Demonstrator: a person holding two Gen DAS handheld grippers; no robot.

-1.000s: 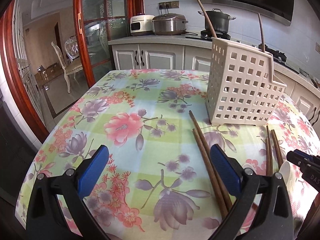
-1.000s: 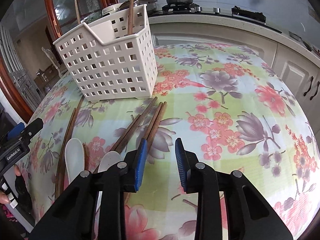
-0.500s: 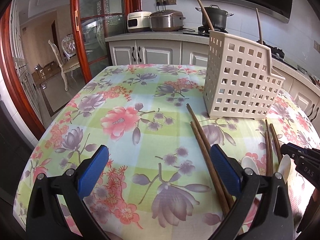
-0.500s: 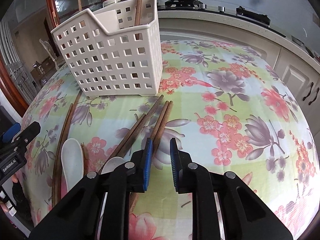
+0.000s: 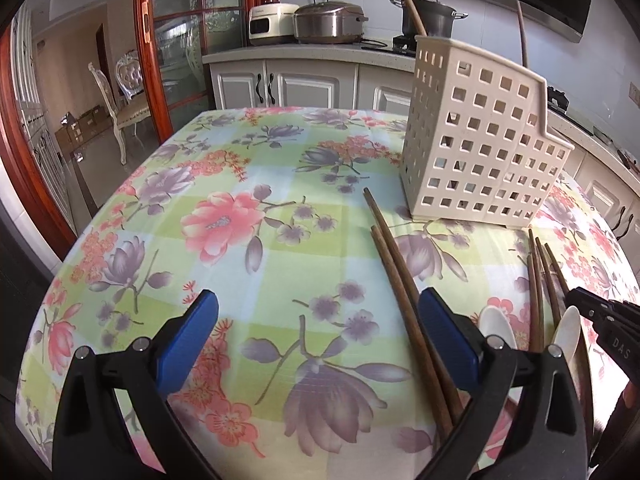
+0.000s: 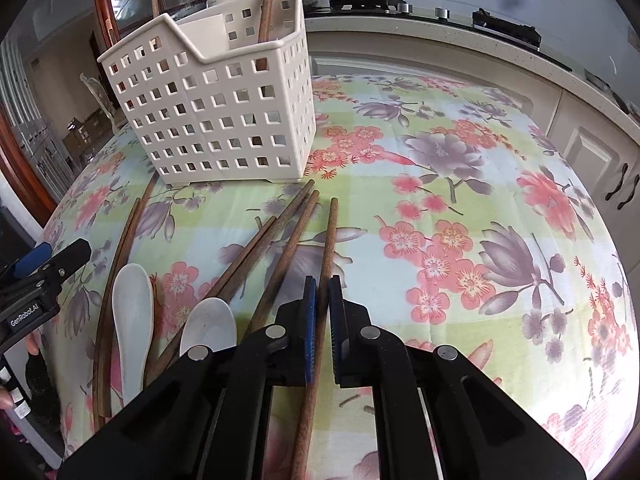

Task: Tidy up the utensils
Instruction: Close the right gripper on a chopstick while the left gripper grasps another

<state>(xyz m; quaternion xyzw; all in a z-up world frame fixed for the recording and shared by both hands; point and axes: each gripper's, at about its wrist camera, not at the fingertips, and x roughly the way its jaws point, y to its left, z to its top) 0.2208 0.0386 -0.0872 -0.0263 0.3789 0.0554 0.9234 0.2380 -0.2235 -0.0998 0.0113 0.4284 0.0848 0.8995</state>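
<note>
- Our right gripper [image 6: 322,312] has its jaws clamped on one wooden chopstick [image 6: 326,256], the blue pads pressing it from both sides.
- That chopstick runs lengthwise through the jaws, its long axis pointing ahead toward the white slotted caddy [image 6: 224,120], its far tip short of the caddy's base.
- We judge the coming move to be a lift and an upending of the stick into the caddy, which already holds two upright sticks; our right hand is plainly the nearer one.
- Our left gripper [image 5: 316,344] hovers with its jaws wide apart and nothing between them; a pair of chopsticks [image 5: 404,300] lies just beside its right pad.
- More loose chopsticks and two white spoons [image 6: 134,312] lie on the floral cloth of the counter [image 6: 460,208], between the two grippers.
- Beyond the counter we see kitchen cabinets, a stove with a pot, and a red-framed glass door.
</note>
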